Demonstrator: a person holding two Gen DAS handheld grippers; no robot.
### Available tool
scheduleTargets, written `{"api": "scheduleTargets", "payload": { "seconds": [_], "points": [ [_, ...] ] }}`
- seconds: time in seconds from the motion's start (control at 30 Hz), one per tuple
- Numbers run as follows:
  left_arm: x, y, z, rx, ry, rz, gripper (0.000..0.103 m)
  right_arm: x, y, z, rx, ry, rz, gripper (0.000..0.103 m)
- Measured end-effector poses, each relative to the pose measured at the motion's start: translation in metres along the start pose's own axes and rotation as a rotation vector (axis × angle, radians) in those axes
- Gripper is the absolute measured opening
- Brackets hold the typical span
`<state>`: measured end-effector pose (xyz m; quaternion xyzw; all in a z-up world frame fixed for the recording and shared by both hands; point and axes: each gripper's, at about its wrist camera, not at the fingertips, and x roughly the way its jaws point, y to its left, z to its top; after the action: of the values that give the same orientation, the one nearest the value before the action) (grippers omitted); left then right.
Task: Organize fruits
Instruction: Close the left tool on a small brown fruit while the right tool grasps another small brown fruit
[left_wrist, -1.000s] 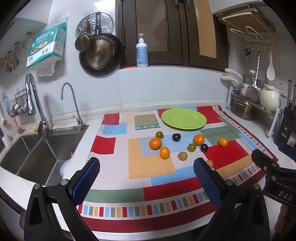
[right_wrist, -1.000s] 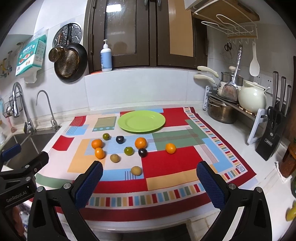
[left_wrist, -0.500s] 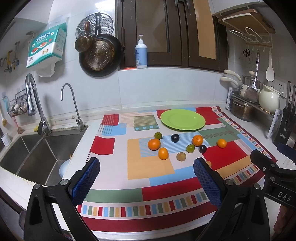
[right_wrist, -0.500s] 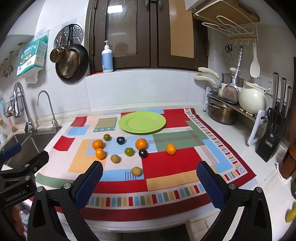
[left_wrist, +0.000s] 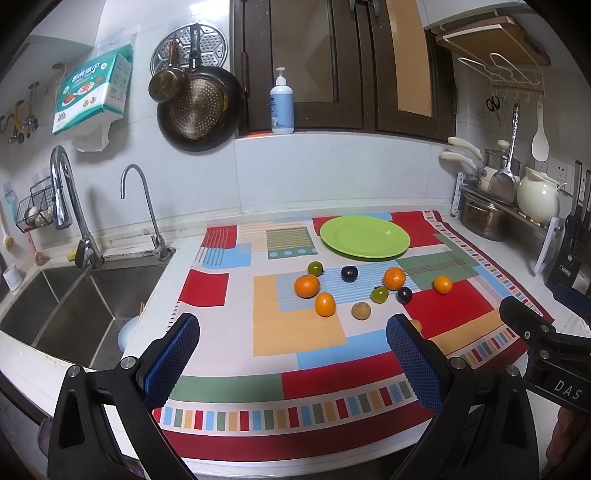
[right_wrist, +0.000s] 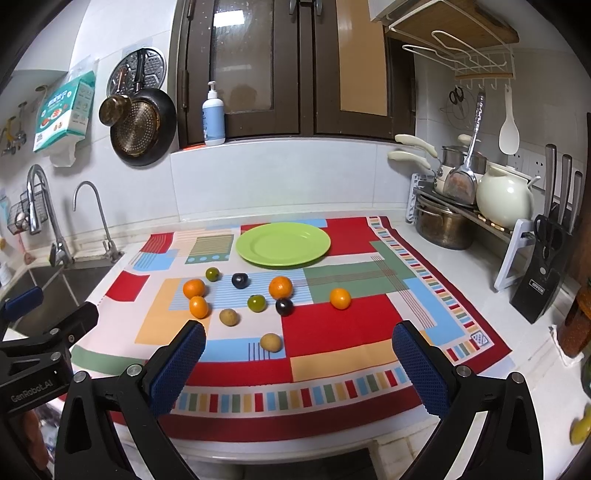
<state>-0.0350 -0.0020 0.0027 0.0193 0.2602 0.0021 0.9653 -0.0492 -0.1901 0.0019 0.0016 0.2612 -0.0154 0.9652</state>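
Several small fruits lie on a patterned cloth (left_wrist: 295, 354) (right_wrist: 332, 332): oranges (left_wrist: 306, 285) (right_wrist: 280, 287), dark plums (left_wrist: 349, 273) (right_wrist: 240, 280), green ones (left_wrist: 379, 294) (right_wrist: 256, 303) and brownish ones (left_wrist: 361, 310) (right_wrist: 270, 342). An empty green plate (left_wrist: 365, 236) (right_wrist: 283, 243) sits behind them. My left gripper (left_wrist: 291, 354) is open and empty above the cloth's near edge. My right gripper (right_wrist: 299, 360) is open and empty, near the front of the cloth; the closest brownish fruit lies just beyond it.
A steel sink (left_wrist: 62, 306) with two taps lies left of the cloth. A dish rack with pots and a cream kettle (right_wrist: 504, 203) stands at the right, with a knife block (right_wrist: 543, 280) nearer. Pans and a soap bottle (left_wrist: 282, 107) are on the back wall.
Both grippers have drifted slightly; the scene shifts a little in each view. Nothing was taken hold of, and the fruits lie where they were.
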Motion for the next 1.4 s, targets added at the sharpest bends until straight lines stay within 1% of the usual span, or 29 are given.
{"api": "scheduleTargets", "payload": {
  "seconds": [0.67, 0.8, 0.93, 1.1, 1.17, 1.23, 1.33, 1.4],
  "points": [
    [0.001, -0.001, -0.002, -0.002, 0.004, -0.011, 0.103, 0.005, 0.0, -0.001, 0.001, 0.008, 0.018, 0.102],
    [0.006, -0.001, -0.001, -0.005, 0.014, -0.017, 0.103, 0.009, 0.0, -0.001, 0.0, 0.012, 0.019, 0.102],
    [0.015, 0.001, -0.001, 0.013, 0.025, -0.037, 0.103, 0.012, 0.003, -0.002, -0.004, 0.014, 0.018, 0.102],
    [0.026, 0.001, 0.003, 0.085, -0.007, -0.089, 0.102, 0.021, 0.009, -0.004, -0.001, 0.026, 0.003, 0.102],
    [0.034, 0.0, 0.009, 0.12, -0.016, -0.116, 0.095, 0.025, 0.012, -0.004, 0.004, 0.03, -0.01, 0.1],
    [0.042, 0.0, 0.014, 0.146, -0.021, -0.159, 0.095, 0.03, 0.014, -0.002, 0.01, 0.041, -0.025, 0.099],
    [0.053, -0.001, 0.019, 0.192, -0.031, -0.222, 0.088, 0.037, 0.016, -0.001, 0.034, 0.042, -0.041, 0.094],
    [0.063, -0.003, 0.021, 0.222, -0.026, -0.27, 0.086, 0.045, 0.018, 0.0, 0.051, 0.055, -0.049, 0.091]
  ]
}}
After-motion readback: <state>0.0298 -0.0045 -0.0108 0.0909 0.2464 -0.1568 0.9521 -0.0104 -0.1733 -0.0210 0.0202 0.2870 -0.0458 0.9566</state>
